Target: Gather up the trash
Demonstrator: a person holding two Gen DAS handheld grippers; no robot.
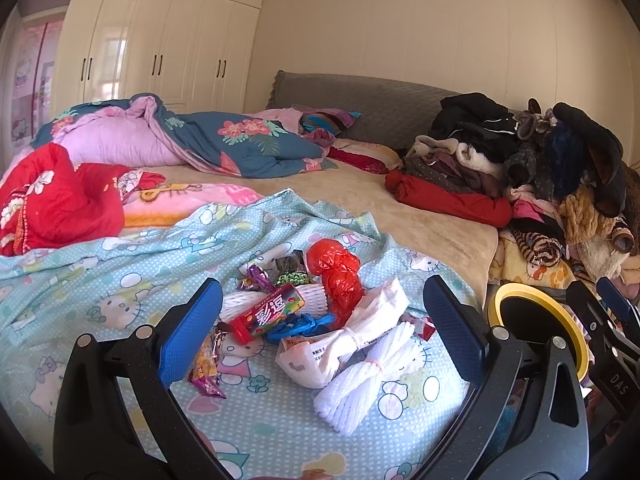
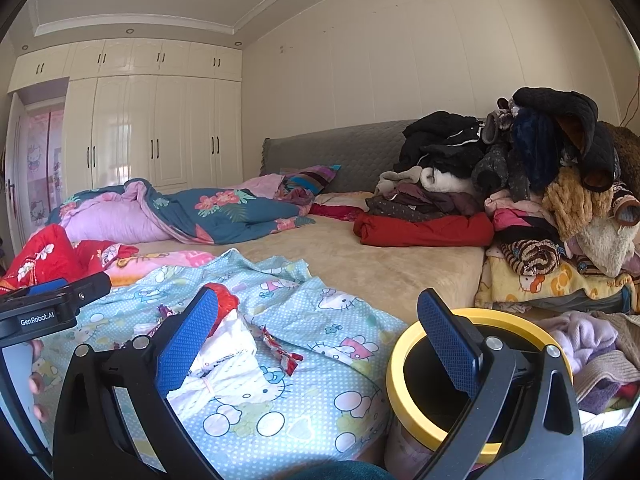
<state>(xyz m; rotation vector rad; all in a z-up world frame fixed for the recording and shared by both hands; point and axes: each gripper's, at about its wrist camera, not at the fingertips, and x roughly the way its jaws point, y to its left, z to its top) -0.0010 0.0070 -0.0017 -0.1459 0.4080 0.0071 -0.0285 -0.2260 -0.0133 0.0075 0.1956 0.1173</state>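
Trash pile (image 1: 312, 320) sits on Hello Kitty sheet (image 1: 100, 272) just ahead of my left gripper (image 1: 320, 320), jaws apart, empty | right gripper (image 2: 316, 344) apart beside yellow-rimmed bin (image 2: 404, 360) | risk: loose candy tube (image 1: 268, 312) rolls, sheet bunches into grip

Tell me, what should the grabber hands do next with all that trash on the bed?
Probably lower the open left gripper onto the red candy tube. It lies on top of the pile, between the open jaws, and the yellow-rimmed bin waits beside the bed.
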